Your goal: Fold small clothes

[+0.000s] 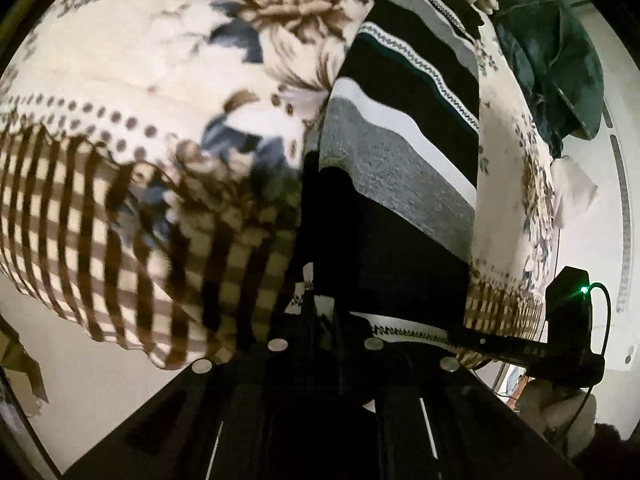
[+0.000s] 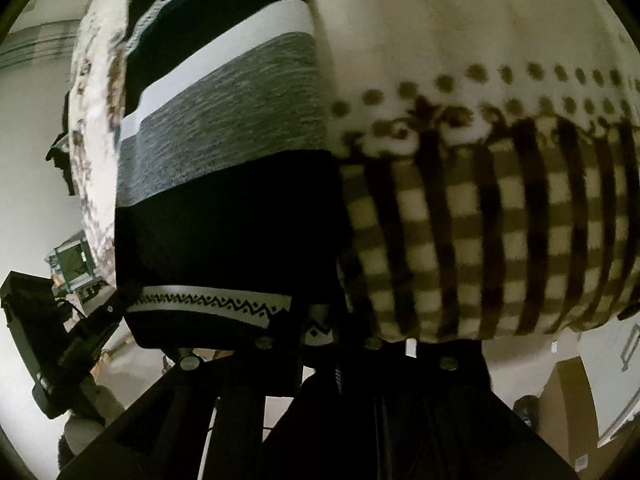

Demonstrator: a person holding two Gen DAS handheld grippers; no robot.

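Two grippers meet at the near hem of a striped knit garment lying on a floral blanket. Left gripper and right gripper apparently each pinch that hem; the fingertips are hidden.

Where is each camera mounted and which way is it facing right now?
Left wrist: on the left gripper, looking forward at the striped garment on the floral blanket; its own dark frame and the other gripper show.
Right wrist: on the right gripper, facing the same garment and blanket; the left gripper appears at left.
Shared: garment, blanket.
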